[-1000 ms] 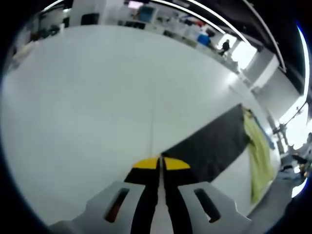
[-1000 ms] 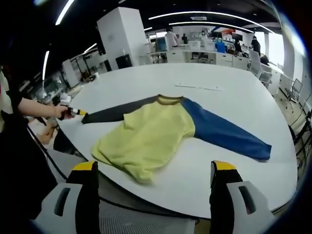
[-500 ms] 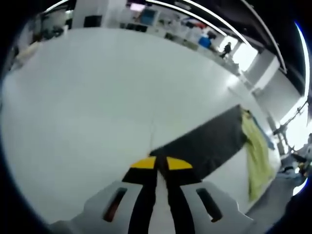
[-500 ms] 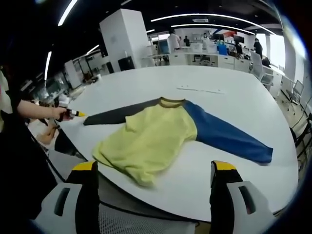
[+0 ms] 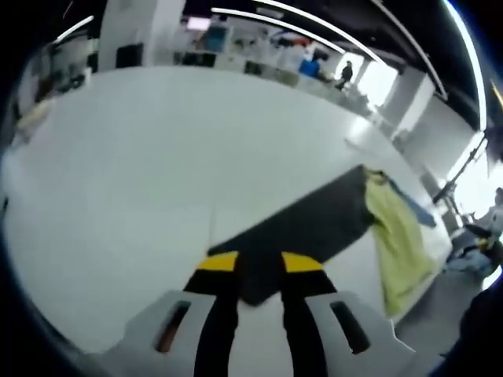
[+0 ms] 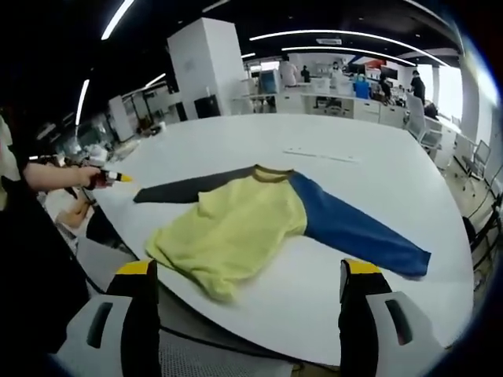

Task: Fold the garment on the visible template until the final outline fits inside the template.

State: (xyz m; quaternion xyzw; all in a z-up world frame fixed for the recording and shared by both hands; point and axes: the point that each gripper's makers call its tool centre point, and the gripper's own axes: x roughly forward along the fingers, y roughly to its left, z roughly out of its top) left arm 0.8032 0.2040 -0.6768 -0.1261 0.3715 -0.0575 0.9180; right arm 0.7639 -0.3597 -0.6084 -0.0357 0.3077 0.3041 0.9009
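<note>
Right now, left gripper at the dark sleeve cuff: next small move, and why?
Probably ease the left gripper forward and close on the dark sleeve cuff. Its jaws stand open with the cuff end between them, and the garment lies spread flat, sleeves out, unfolded. The right gripper is open, off the cloth.

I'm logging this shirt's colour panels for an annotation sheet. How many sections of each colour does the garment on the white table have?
Yellow fabric body panel: 1
Dark grey long sleeve: 1
Blue long sleeve: 1
Total: 3 colour sections on one long-sleeved garment, lying spread on the white round table.
</note>
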